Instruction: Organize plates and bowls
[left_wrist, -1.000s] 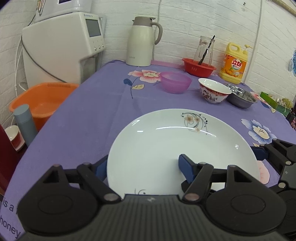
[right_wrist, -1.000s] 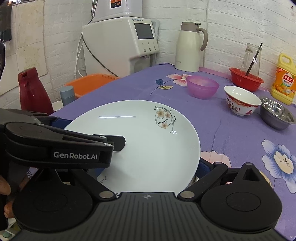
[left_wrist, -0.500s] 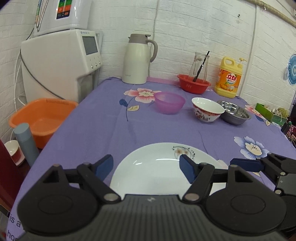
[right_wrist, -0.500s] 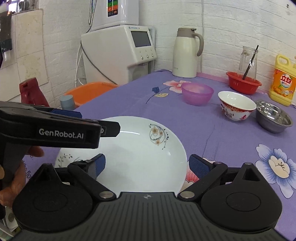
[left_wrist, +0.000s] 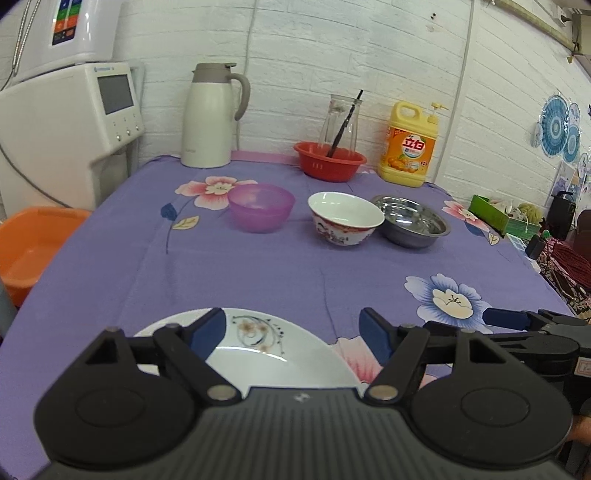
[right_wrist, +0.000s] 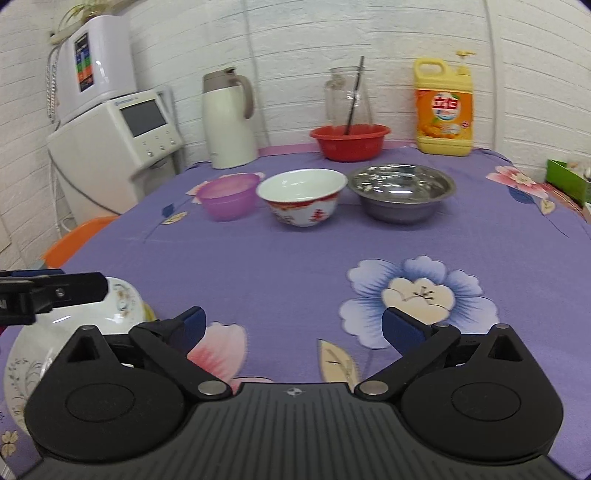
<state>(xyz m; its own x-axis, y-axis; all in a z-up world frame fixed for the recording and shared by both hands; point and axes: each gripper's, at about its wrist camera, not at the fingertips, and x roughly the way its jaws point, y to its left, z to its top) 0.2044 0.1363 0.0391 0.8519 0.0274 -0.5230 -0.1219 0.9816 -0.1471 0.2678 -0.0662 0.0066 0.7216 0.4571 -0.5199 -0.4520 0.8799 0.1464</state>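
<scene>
Plates look dealt with for now, judging by how things lie: the white plate (left_wrist: 280, 354) with its small flower print rests flat on the purple tablecloth (left_wrist: 258, 273) at the near edge, close under the left gripper (left_wrist: 293, 330), and nothing grips it. That gripper's jaws stand wide apart and empty above the plate's far rim. The right gripper (right_wrist: 293, 328) is likewise spread open and holds nothing, hanging over bare cloth beside the plate, its view pointed toward the row of bowls. Those bowls appear untouched: the purple bowl (right_wrist: 229, 197), the white and red bowl (right_wrist: 303, 195) and the steel bowl (right_wrist: 400, 195) sit side by side well across the table, each apart from the plate and none nested in another. What remains, as I judge it, is the bowl half of the job: gathering or stacking the three. A red basin (right_wrist: 351, 142) and a yellow detergent bottle (right_wrist: 443, 107) stand by the wall behind them.
</scene>
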